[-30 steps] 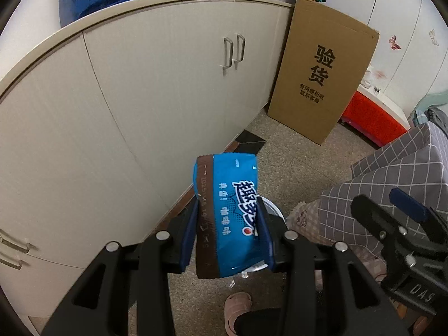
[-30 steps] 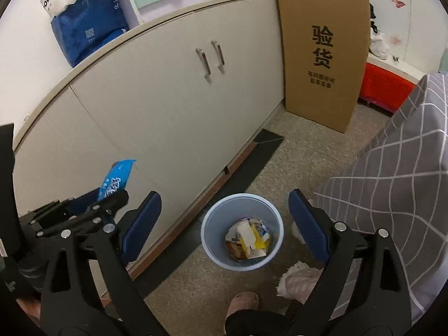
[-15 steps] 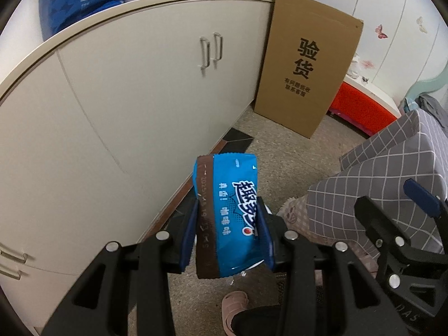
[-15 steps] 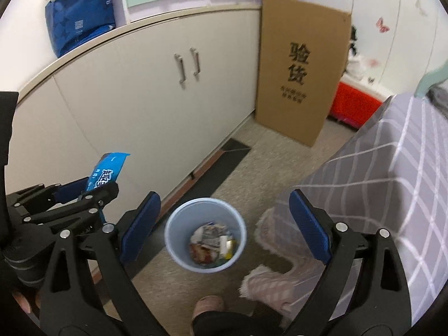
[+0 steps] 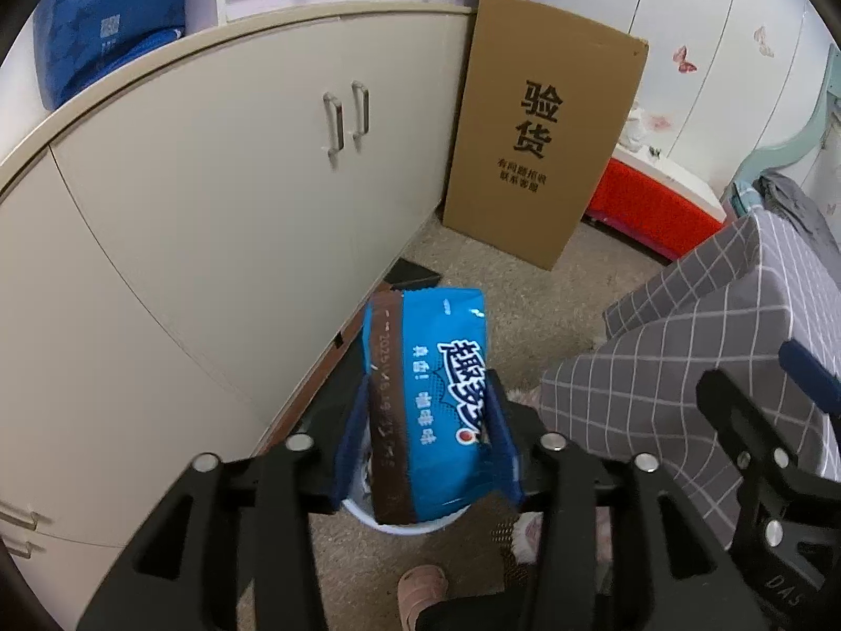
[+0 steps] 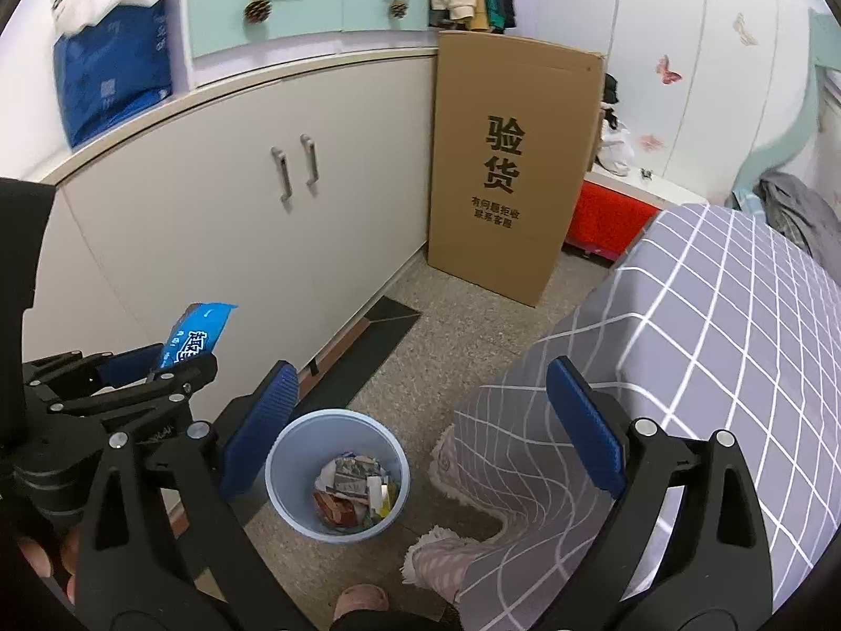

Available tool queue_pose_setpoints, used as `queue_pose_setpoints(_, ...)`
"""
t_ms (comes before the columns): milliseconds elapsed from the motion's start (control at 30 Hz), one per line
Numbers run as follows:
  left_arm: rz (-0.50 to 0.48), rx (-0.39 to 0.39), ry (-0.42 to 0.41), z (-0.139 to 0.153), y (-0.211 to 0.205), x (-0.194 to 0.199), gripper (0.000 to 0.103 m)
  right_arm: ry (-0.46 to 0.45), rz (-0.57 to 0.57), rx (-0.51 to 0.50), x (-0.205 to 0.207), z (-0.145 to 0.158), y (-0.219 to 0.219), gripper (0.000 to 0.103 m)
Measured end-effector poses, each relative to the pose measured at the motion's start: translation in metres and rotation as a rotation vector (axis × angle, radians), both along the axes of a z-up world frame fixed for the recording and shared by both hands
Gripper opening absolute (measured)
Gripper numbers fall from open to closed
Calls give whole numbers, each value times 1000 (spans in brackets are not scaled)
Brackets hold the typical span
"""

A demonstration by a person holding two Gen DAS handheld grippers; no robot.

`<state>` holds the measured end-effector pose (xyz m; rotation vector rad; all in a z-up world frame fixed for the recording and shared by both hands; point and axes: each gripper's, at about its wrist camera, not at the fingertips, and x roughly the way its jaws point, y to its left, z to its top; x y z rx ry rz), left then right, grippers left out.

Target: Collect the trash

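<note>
Left wrist view: my left gripper (image 5: 428,431) is clamped on the blue snack wrapper (image 5: 431,405), which stands upright between the blue pads. Over the last second the pale blue trash bin (image 6: 336,473) has slid under my fingers; now only its rim peeks out below the wrapper, so I judge I am nearly above the opening and the drop is close. From the right wrist view, my left gripper (image 6: 173,363) sits to the left of the bin and higher, wrapper tilted up. My right gripper (image 6: 420,431) hangs with its jaws wide apart and nothing in them, looking down at the bin, already part full of scraps. Beyond stand the cabinet (image 5: 236,200), the cardboard box (image 5: 536,147) and the checked bedcover (image 6: 709,342).
</note>
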<state>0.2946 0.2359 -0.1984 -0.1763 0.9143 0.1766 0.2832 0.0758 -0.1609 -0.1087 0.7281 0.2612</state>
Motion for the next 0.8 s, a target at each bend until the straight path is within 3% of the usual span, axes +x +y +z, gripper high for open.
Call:
queue_pose_setpoints(33, 8, 1, -8, 1, 0, 0, 66, 4, -4, 5, 1, 0, -2, 93)
queue_pose_setpoints(67, 18, 1, -18, 1, 1, 0, 73, 10, -11, 9, 2, -1, -5, 93)
queue_pose_setpoints(433, 12, 1, -25, 10, -7, -12, 77, 13, -23, 35, -7, 9, -20, 93)
queue_pose_setpoints(800, -34, 43, -133, 63, -44, -56, 82, -28, -48, 67, -41, 41, -55, 94)
